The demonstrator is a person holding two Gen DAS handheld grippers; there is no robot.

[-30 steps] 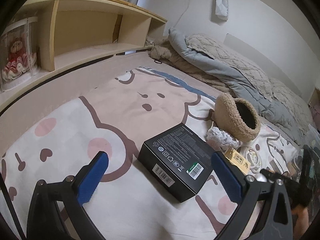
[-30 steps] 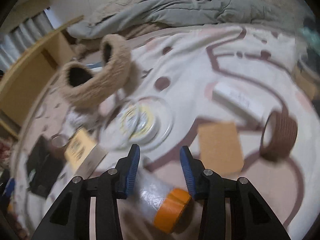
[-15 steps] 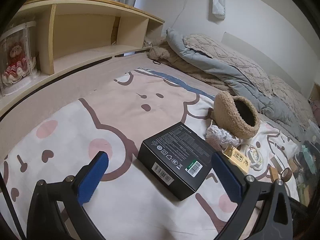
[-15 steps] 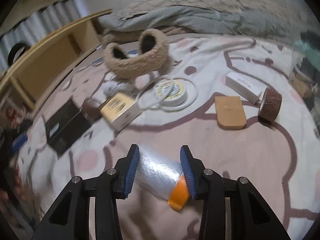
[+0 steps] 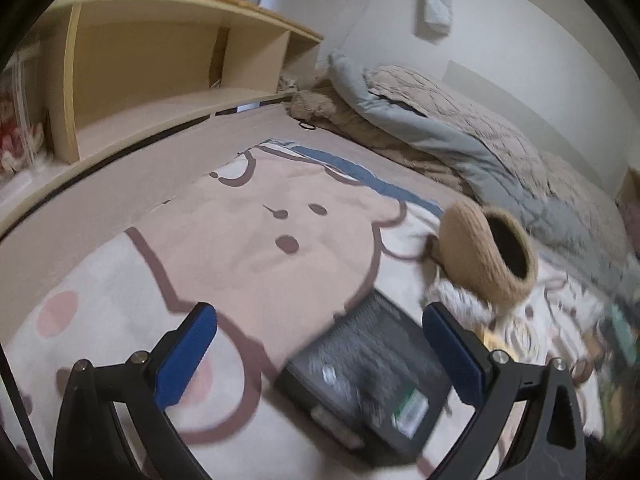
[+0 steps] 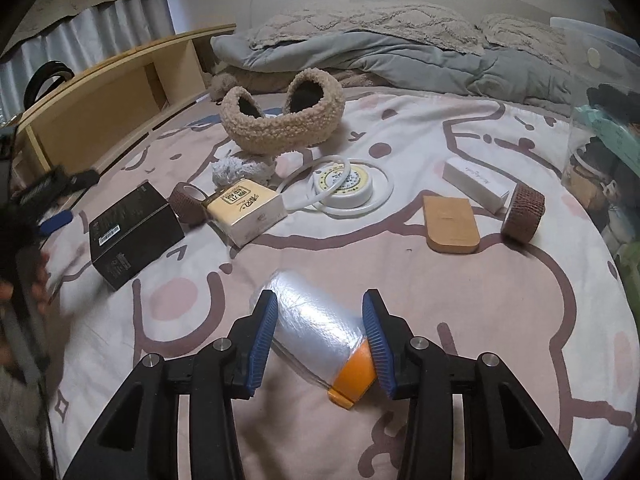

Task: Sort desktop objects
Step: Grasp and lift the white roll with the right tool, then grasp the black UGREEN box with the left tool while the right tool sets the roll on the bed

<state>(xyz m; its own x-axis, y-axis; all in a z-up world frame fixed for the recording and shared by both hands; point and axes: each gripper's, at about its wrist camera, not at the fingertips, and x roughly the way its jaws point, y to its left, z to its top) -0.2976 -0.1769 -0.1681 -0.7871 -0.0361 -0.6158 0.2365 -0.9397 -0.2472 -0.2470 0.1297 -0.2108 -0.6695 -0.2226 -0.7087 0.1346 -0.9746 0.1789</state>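
1. The right gripper (image 6: 319,334) is closed onto a clear plastic-wrapped roll with an orange end (image 6: 320,328); both blue pads look pressed against its sides, so it's probably being carried for sorting.
2. The roll's long axis is seen running diagonally, clear end pointed away toward the left, orange cap (image 6: 354,378) nearest the camera on the right. It's held just above the cartoon-print bedspread (image 6: 460,292), or possibly resting on it, can't be told.
3. The left gripper (image 5: 320,348) is spread wide with nothing in it, hovering over a black box (image 5: 368,376) that lies flat between the jaws' line of sight. That view is motion-blurred.
4. Further out, a yellow carton (image 6: 246,210), tape measure disc (image 6: 344,186), fuzzy earmuffs (image 6: 280,120), tan wooden block (image 6: 452,224), white box (image 6: 476,184) and brown roll (image 6: 524,210) are scattered, apparently unsorted.
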